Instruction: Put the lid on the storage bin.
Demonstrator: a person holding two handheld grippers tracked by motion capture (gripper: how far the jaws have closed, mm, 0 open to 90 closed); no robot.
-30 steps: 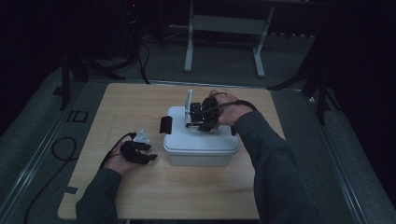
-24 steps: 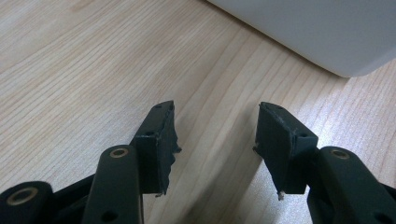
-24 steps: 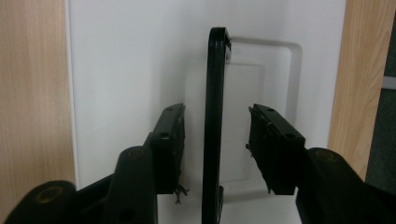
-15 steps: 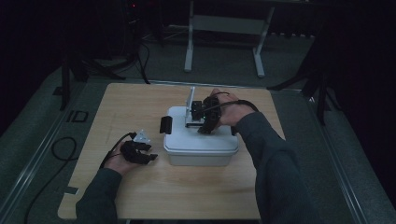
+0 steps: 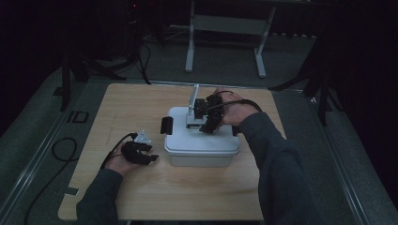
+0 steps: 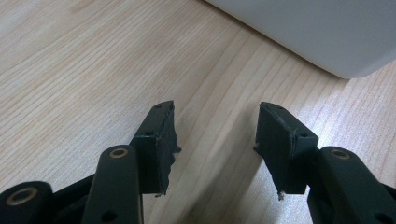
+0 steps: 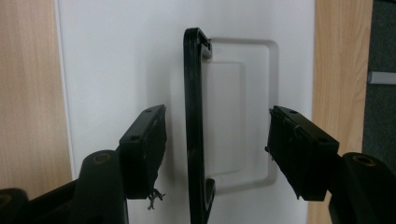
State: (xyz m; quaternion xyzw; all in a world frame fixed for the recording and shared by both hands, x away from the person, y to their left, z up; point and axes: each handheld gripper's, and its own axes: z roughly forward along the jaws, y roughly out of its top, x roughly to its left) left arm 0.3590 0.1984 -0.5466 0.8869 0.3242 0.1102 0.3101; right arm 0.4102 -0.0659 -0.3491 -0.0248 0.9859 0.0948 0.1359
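Handle upright between right gripper jaws, just opened, no contact | left gripper open, parked beside box, idle

dim recording lab, wooden table, metal stand, cables

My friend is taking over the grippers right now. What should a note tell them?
Right gripper: over the white box, jaws just opened wide; the black handle stands raised between them, pads not pressing it.
Left gripper: open, nothing in it, low over the table beside the box.
Box: mid-table, lid on, a black latch on its left end.
Done: handle let go.
Left: probably opening the box; the latches look like the next thing to try.
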